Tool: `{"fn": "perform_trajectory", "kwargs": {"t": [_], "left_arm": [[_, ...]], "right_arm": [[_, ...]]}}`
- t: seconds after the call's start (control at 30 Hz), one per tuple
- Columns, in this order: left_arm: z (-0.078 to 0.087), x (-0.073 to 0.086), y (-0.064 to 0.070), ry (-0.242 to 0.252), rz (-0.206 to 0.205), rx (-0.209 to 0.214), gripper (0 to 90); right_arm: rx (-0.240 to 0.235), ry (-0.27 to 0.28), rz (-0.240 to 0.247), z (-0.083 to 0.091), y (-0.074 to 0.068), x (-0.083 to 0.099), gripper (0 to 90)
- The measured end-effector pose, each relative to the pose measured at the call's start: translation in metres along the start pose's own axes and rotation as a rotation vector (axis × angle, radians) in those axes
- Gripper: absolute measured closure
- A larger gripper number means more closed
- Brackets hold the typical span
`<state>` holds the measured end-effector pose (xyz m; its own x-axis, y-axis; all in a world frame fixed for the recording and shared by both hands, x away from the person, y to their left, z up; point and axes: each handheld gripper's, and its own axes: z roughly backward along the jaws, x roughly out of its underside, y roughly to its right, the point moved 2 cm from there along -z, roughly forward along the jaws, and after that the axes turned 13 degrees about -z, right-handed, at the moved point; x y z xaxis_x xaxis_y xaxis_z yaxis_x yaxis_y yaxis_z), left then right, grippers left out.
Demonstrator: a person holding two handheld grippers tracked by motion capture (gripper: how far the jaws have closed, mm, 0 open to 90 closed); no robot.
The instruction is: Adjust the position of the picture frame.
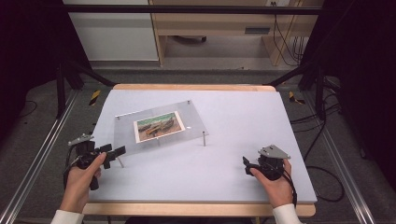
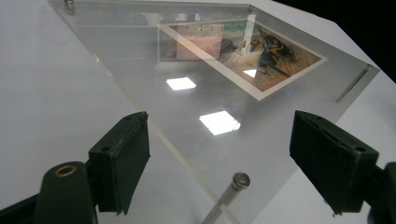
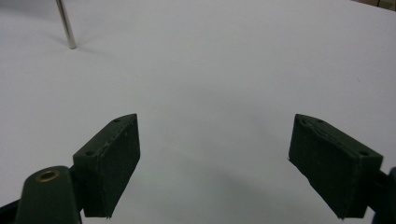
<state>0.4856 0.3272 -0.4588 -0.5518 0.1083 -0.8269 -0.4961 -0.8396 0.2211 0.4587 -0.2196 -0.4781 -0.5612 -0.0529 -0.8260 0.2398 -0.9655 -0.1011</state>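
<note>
While nothing is gripped, the risks read as follows.
Left gripper: jaws wide, straddling the near corner of the clear acrylic frame; nothing held.
Corner standoff pin: between the jaws; a careless closing could knock it and skew the frame.
Photo: inside the frame, left of table centre.
Right gripper: jaws wide, empty, well apart from the frame.

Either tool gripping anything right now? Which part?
Nothing held. Left tool is open around the acrylic photo frame's near corner, not clamped; right tool open over bare table.
</note>
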Motion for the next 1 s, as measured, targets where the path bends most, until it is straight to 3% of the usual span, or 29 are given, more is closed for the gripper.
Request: {"fn": "perform_trajectory", "kwargs": {"t": [0.23,0.3,0.33,0.37,0.4,0.43,0.5,0.57,0.6,0.73,0.8,1.0], "left_arm": [[-0.008,0.005,-0.004,-0.006,0.047,0.023,18.5],[-0.010,0.006,-0.006,-0.005,0.075,0.065,19.3],[-0.012,0.007,-0.006,-0.004,0.089,0.084,19.2],[-0.012,0.007,-0.006,-0.004,0.089,0.084,19.2],[-0.013,0.006,-0.005,-0.007,0.078,0.081,18.6],[-0.013,0.006,-0.005,-0.007,0.078,0.081,18.5],[-0.014,0.006,-0.006,-0.003,0.082,0.091,18.5],[-0.014,0.006,-0.006,-0.001,0.080,0.093,18.3],[-0.014,0.007,-0.007,0.001,0.077,0.094,18.4],[-0.014,0.007,-0.007,0.005,0.071,0.096,18.4],[-0.014,0.007,-0.007,0.004,0.069,0.099,18.4],[-0.014,0.007,-0.007,0.003,0.068,0.096,18.3]], "right_arm": [[-0.051,0.009,0.002,0.000,-0.012,-0.007,17.1],[-0.071,0.010,0.025,0.000,-0.022,-0.014,17.2],[-0.114,0.012,0.035,0.000,-0.034,-0.024,17.4],[-0.114,0.012,0.035,0.000,-0.034,-0.024,17.4],[-0.135,0.008,0.065,-0.001,-0.047,-0.035,17.6],[-0.135,0.008,0.065,-0.001,-0.047,-0.035,17.6],[-0.188,-0.022,0.083,-0.007,-0.066,-0.055,17.7],[-0.199,-0.035,0.090,-0.009,-0.070,-0.060,17.8],[-0.224,-0.047,0.102,-0.019,-0.082,-0.077,20.6],[-0.271,-0.076,0.087,-0.037,-0.098,-0.097,20.8],[-0.282,-0.075,0.069,-0.042,-0.102,-0.100,20.8],[-0.274,-0.071,0.079,-0.043,-0.105,-0.092,21.2]]}}
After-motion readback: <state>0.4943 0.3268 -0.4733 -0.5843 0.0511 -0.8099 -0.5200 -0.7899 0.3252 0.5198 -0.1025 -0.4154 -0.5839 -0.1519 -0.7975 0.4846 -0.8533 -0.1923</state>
